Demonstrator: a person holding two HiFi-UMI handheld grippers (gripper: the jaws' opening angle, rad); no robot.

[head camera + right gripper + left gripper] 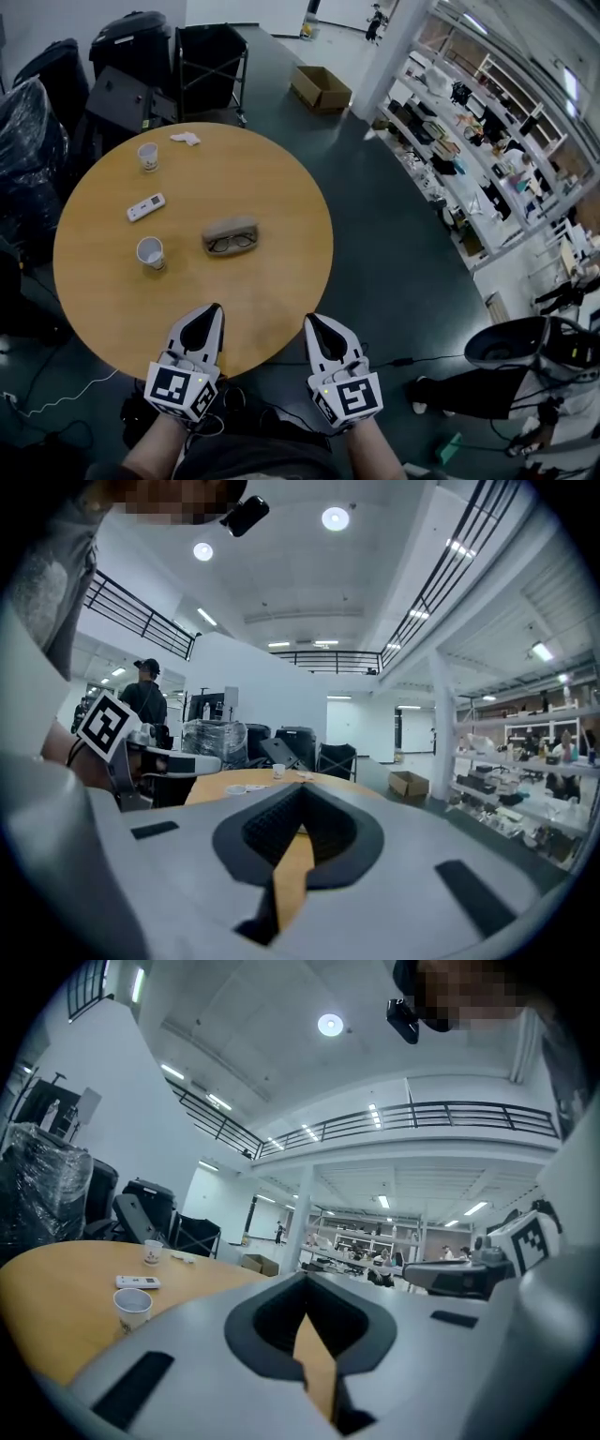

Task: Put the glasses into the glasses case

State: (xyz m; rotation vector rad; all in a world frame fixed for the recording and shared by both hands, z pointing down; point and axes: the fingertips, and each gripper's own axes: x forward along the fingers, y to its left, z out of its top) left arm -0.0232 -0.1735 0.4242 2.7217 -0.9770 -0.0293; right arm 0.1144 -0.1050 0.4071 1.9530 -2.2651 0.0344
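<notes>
Left hand-held gripper (216, 308) closed, glasses (232, 244) against glasses case (229, 227)

The round tan wooden table (103, 291) looks smooth and matt. The beige oval glasses case (231, 228) seems cloth-covered. The nearer white cup (150, 252) looks paper.

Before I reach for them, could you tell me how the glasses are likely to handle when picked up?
The glasses look thin-framed, so they are probably light and easily bent if squeezed hard. They lie flat close against the case, so they should not roll, though they might slide on the smooth table.
</notes>
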